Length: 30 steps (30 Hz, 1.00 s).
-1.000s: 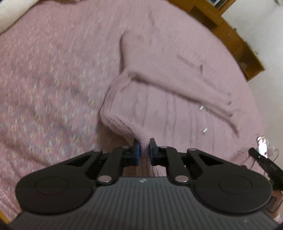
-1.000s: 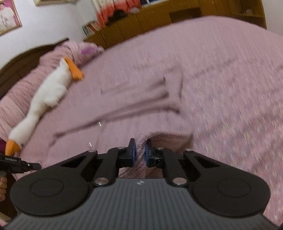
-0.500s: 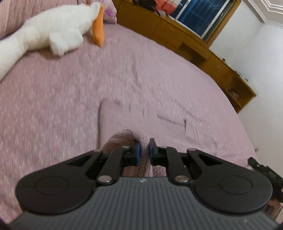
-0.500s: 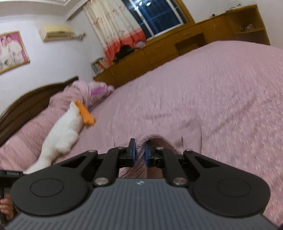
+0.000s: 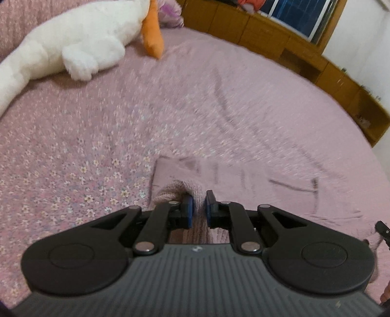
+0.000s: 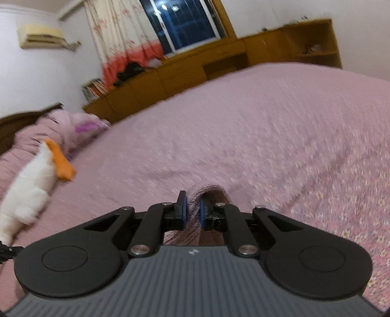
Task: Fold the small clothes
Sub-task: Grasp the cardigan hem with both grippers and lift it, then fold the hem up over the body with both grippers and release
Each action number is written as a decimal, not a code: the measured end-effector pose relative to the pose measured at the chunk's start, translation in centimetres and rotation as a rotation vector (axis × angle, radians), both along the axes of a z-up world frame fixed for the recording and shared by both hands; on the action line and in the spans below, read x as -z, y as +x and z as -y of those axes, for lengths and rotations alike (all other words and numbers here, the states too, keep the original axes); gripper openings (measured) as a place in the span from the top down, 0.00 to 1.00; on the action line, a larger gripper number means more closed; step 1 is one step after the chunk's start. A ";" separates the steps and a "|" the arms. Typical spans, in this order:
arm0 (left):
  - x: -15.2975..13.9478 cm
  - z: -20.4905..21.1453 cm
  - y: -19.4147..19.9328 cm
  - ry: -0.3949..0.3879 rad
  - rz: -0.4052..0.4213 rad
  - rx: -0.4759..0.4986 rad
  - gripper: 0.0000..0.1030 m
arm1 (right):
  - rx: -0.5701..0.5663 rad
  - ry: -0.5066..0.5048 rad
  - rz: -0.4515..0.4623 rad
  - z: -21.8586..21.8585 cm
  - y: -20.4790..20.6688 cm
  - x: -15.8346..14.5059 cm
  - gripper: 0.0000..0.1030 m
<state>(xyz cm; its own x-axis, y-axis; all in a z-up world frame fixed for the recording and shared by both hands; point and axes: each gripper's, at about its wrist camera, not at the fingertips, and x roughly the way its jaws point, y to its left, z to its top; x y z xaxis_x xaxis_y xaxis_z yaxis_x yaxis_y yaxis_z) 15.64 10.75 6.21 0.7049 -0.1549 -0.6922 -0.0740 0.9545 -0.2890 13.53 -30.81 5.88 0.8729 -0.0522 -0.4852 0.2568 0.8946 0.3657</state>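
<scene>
A pink knitted sweater [image 5: 243,178] lies on the pink flowered bedspread [image 5: 97,146], and its far part shows flat ahead of my left gripper. My left gripper [image 5: 198,204] is shut on a bunched ribbed edge of the sweater. In the right wrist view my right gripper [image 6: 192,209] is shut on another fold of the sweater [image 6: 209,192], which humps up between the blue pads. Most of the garment is hidden under both grippers.
A white plush goose [image 5: 68,44] with an orange beak [image 5: 152,36] lies at the far left of the bed near pink pillows [image 6: 61,126]. Wooden cabinets [image 6: 219,63] run along the far side under a window [image 6: 182,22]. The other gripper's tip [image 5: 382,229] shows at the right edge.
Both grippers have carried the sweater's edge forward over the garment. The spread sleeves and body seen earlier are now mostly hidden below, and the goose and cabinets have come into view.
</scene>
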 end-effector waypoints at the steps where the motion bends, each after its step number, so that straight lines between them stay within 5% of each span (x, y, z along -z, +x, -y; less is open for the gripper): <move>1: 0.6 0.0 0.5 0.010 -0.011 0.004 0.88 | 0.006 0.002 -0.019 0.1 0.5 0.8 0.89; 9: 2.3 -0.7 1.1 -0.008 -0.054 0.026 0.81 | -0.004 0.061 -0.095 1.4 2.4 4.4 0.78; 14: 0.9 -1.4 -0.4 -0.014 -0.052 0.059 0.63 | -0.034 0.047 -0.078 1.1 1.1 2.6 0.53; 22: -0.2 -0.9 -3.4 -0.060 -0.050 0.123 0.60 | -0.074 0.071 -0.051 0.5 -3.7 -0.4 0.46; 30: 0.8 -0.1 -3.9 -0.060 -0.088 0.128 0.60 | -0.146 0.150 -0.117 -0.8 -3.8 0.6 0.46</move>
